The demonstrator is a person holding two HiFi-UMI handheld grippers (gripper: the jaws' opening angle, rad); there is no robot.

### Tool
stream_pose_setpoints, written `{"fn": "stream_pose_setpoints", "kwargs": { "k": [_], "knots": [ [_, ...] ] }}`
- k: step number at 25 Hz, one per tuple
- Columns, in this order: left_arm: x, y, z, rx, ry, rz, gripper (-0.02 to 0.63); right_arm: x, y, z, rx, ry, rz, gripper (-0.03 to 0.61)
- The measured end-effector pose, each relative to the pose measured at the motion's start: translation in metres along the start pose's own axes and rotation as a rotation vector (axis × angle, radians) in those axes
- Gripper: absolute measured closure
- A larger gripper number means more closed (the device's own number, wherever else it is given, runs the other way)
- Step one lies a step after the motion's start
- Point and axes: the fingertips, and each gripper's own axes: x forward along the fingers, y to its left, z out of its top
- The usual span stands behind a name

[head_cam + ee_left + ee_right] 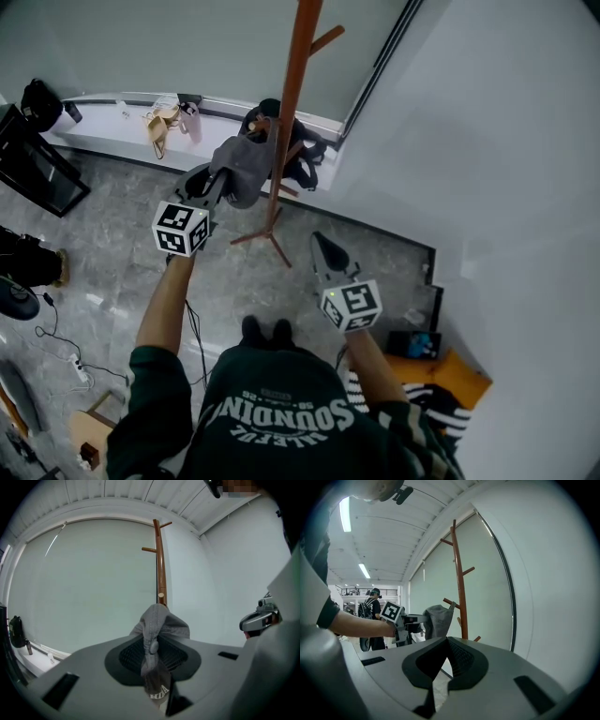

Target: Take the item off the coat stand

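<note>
The left gripper (216, 184) pinches the grey cap (244, 167) by its bunched cloth, holding it beside the wooden coat stand (289, 103), the cap's edge right at a lower peg (448, 603); the right gripper (324, 249) hangs well apart, jaws pressed together on nothing.

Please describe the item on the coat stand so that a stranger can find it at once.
Find the tall brown wooden coat stand by the white wall. At a lower peg hangs a grey cap, pinched by the left gripper. It is the only cloth thing on the stand; the black bag sits behind it.
</note>
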Motion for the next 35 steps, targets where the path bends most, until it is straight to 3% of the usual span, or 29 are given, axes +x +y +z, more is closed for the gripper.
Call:
{"fn": "stream_pose_setpoints", "kwargs": {
  "k": [35],
  "knots": [
    [-0.117,0.026,0.058,-0.004,-0.088,0.150,0.537,0.022,0.017,0.021,-0.041,-0.053,0.113,0.580]
  ]
}}
